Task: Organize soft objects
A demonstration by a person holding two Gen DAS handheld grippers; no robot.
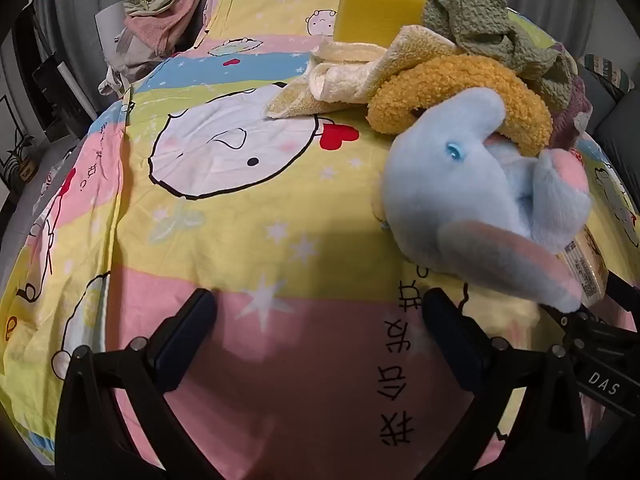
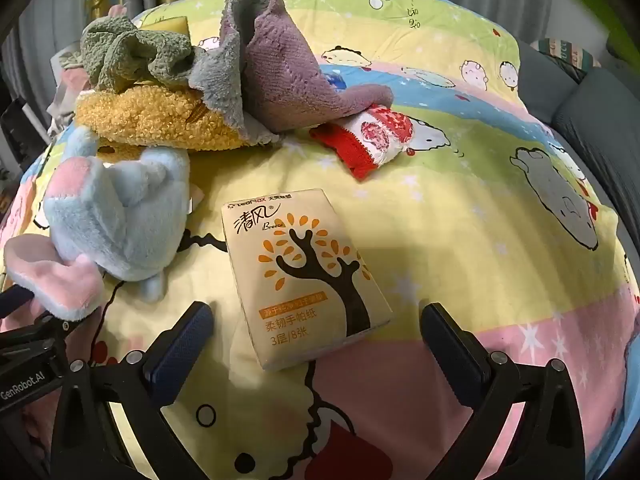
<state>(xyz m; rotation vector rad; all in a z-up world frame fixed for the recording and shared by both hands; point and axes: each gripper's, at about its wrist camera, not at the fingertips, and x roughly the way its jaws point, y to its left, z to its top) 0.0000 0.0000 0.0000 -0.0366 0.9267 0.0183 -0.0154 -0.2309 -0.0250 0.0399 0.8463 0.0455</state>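
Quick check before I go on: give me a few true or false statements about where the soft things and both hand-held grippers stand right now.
1. The right hand-held gripper is open, holding nothing. True.
2. The tissue pack lies under the purple cloth. False: it lies bare on the sheet, apart from the purple cloth.
3. The green cloth sits atop the pile. True.
4. The left hand-held gripper grips the blue plush elephant. False: it is open and empty; the blue plush elephant lies beside it.

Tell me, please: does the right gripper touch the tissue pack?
Apart. In the right wrist view the right gripper stands open, its fingers on either side of the tissue pack, with sheet visible between.
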